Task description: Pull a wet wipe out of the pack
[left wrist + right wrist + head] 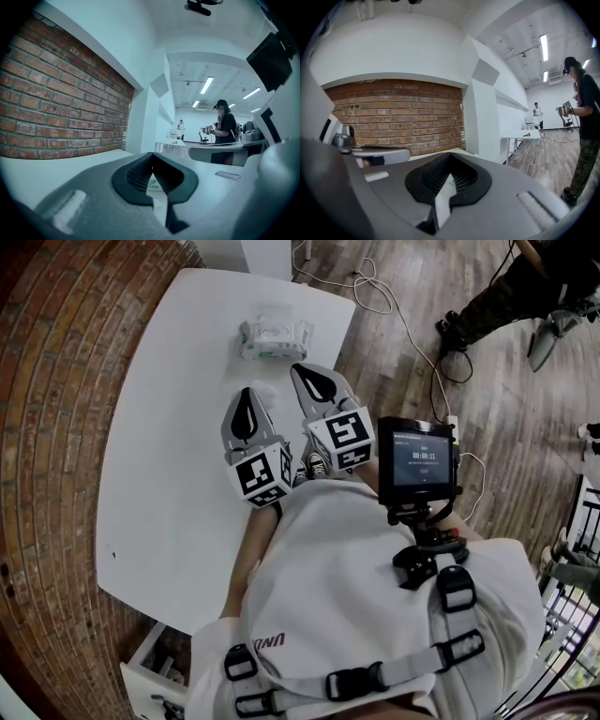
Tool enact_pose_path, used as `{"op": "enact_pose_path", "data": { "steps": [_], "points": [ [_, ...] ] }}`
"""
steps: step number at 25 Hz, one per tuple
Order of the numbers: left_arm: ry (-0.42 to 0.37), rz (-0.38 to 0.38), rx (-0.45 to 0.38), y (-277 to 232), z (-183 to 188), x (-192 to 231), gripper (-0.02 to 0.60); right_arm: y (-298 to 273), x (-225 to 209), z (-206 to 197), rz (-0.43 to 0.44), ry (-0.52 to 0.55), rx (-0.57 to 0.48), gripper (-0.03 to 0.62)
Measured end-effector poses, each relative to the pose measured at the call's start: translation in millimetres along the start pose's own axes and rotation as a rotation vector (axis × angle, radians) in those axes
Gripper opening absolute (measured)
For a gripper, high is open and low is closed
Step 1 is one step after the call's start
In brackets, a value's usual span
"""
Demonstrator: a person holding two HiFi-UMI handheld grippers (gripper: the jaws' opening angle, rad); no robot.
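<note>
White bench, brick at nine o'clock. Left gripper (pixel 249 405) and right gripper (pixel 313 381) hover side by side, each pressed together, empty. Wipe pack (pixel 275 337) lies at twelve o'clock, well apart; pulling cleanly likely means pinning it.

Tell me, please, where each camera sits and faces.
Head view: on the person's head, steeply down at table, wipe pack, left gripper, right gripper; torso shows.
Left gripper view: rides the left gripper, along its shut jaws toward the wipe pack.
Right gripper view: rides the right gripper, shut jaws toward the brick wall.
Shared: both gripper views show that wall.
</note>
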State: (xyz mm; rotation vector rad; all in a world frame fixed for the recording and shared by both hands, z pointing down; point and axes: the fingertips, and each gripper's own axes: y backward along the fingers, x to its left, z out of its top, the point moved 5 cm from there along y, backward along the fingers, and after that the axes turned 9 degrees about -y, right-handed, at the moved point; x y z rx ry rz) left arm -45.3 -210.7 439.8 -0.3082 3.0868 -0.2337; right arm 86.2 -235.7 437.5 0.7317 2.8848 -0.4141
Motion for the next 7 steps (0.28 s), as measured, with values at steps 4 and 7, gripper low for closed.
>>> {"op": "enact_pose_path", "data": {
  "steps": [4, 7],
  "points": [
    [0.002, 0.003, 0.000, 0.5, -0.8, -0.3, 0.003, 0.0, 2.1, -0.5, 0.010, 0.003, 0.005, 0.006],
    [0.001, 0.004, 0.000, 0.6, -1.2, -0.6, 0.003, 0.4, 2.1, -1.0, 0.011, 0.006, 0.004, 0.006]
  ]
}}
